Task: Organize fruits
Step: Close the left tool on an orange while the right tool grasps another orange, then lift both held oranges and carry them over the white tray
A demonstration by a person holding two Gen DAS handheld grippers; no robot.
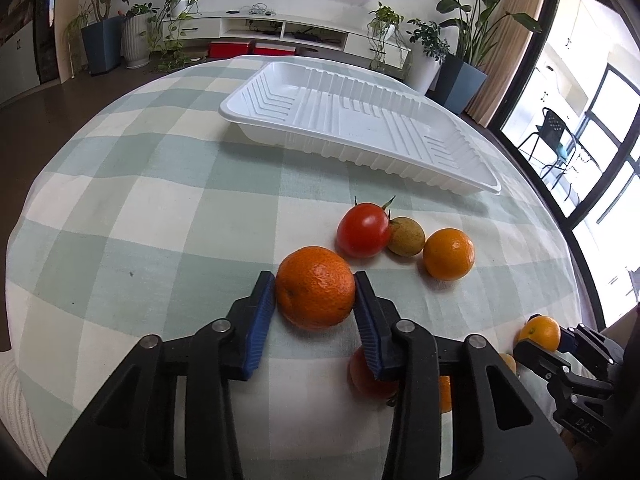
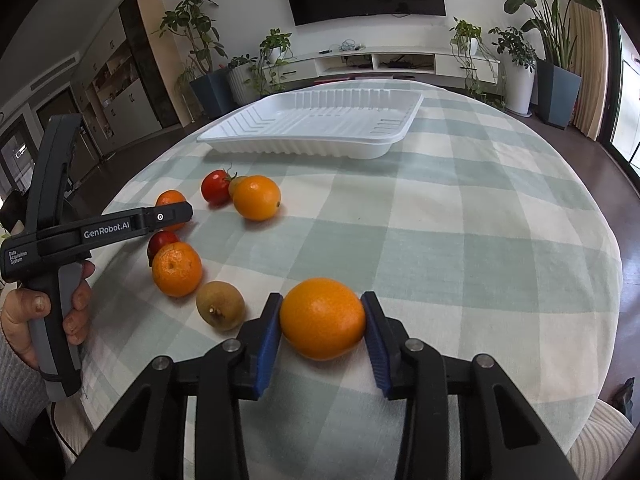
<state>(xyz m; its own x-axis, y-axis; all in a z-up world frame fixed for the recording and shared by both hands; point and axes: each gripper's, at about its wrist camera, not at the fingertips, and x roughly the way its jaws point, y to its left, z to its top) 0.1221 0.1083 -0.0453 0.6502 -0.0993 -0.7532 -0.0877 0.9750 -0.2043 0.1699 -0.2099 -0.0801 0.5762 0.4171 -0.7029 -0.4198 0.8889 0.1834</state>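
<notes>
Blue-padded fingers [image 1: 260, 312] of the left gripper [image 1: 315, 286] are pressing both sides of a dimpled orange [image 1: 315, 286] sitting on the checked worktop [image 1: 160, 200], closed snugly on it. Likewise, the right gripper [image 2: 322, 318] is clamping a smooth orange [image 2: 322, 318] between its fingers [image 2: 269, 340], near the worktop's near edge. Beside it a brown fruit [image 2: 220, 305] is lying, then another orange [image 2: 176, 269] touching a red tomato [image 2: 160, 240]. Farther out, a second tomato [image 1: 362, 230], a small brownish fruit [image 1: 407, 236] and an orange [image 1: 449, 254] are clustering together. Toward the far edge a white ribbed tray [image 1: 280, 136] is sitting, with bare cloth between it and the fruit and wide open cloth along the right side. "GenRobot.AI" and "Data Acquisition System" are showing on the left gripper's body, which a hand [image 2: 24, 320] is gripping by the handle, the tool angling downward.
</notes>
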